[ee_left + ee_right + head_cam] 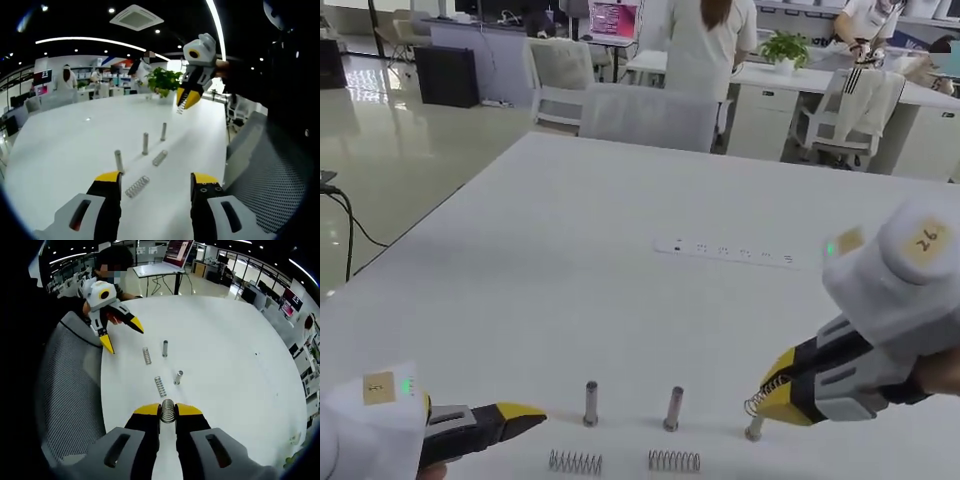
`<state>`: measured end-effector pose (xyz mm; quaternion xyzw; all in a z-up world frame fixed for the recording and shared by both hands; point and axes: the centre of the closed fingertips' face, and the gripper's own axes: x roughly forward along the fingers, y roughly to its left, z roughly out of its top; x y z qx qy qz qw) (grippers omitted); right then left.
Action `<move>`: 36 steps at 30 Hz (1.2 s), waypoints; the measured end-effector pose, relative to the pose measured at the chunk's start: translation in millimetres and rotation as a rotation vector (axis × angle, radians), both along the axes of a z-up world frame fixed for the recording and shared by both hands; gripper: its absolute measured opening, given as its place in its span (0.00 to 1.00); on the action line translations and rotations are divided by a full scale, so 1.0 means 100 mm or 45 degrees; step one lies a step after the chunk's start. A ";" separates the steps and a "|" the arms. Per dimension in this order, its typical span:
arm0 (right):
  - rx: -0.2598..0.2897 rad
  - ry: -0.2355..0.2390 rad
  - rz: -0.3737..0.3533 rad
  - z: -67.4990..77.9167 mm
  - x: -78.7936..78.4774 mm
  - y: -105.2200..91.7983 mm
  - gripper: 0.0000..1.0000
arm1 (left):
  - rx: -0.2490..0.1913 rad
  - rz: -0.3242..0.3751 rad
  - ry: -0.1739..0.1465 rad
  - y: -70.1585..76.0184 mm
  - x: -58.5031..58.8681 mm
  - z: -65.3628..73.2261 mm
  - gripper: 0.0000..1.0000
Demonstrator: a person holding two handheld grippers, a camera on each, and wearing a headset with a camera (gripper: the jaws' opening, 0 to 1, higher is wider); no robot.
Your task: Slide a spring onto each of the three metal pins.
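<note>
- Nearest you, a loose coiled steel spring [575, 462] and a second loose spring [674, 461] lie flat on the white table [570, 250]. Their long axes run left to right, and each lies just in front of a pin.
- At near left, your left gripper [156, 175] has its yellow-tipped jaws spread apart and holds nothing. It points at the row of pins.
- Just beyond the loose springs, three short grey metal pins stand upright in a row: the left pin [590, 403], the middle pin [673, 409] and the right pin [754, 428]. All three are bare.
- Over the right pin, your right gripper [168, 407] is clenched on the held spring [765, 390]. The spring's long axis is slanted — the free end is low and to the left, just above the pin's top, and the gripped end is higher and to the right.
- The risk is that slant. Push down along it and the bottom coil will likely catch the pin's tip, so the spring buckles or springs out of the jaws — or it tips the pin over, if the pin is freestanding. Bring the spring upright over the pin first.
- Farther off, a white power strip [730, 250] lies well apart from the work.
</note>
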<state>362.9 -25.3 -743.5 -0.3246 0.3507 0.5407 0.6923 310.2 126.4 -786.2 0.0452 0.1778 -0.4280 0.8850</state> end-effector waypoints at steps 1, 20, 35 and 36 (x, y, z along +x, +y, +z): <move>-0.007 -0.001 -0.003 0.00 0.02 -0.01 0.08 | 0.001 -0.001 0.000 0.00 0.00 0.00 0.50; -0.217 0.004 -0.015 -0.28 0.43 -0.20 0.08 | 0.008 -0.015 0.008 -0.03 -0.05 -0.02 0.53; -0.297 0.054 0.013 -0.46 0.49 -0.22 0.08 | 0.007 -0.012 0.003 -0.03 -0.04 -0.02 0.54; -0.295 0.056 0.013 -0.46 0.49 -0.22 0.08 | 0.008 -0.012 0.003 -0.03 -0.04 -0.02 0.54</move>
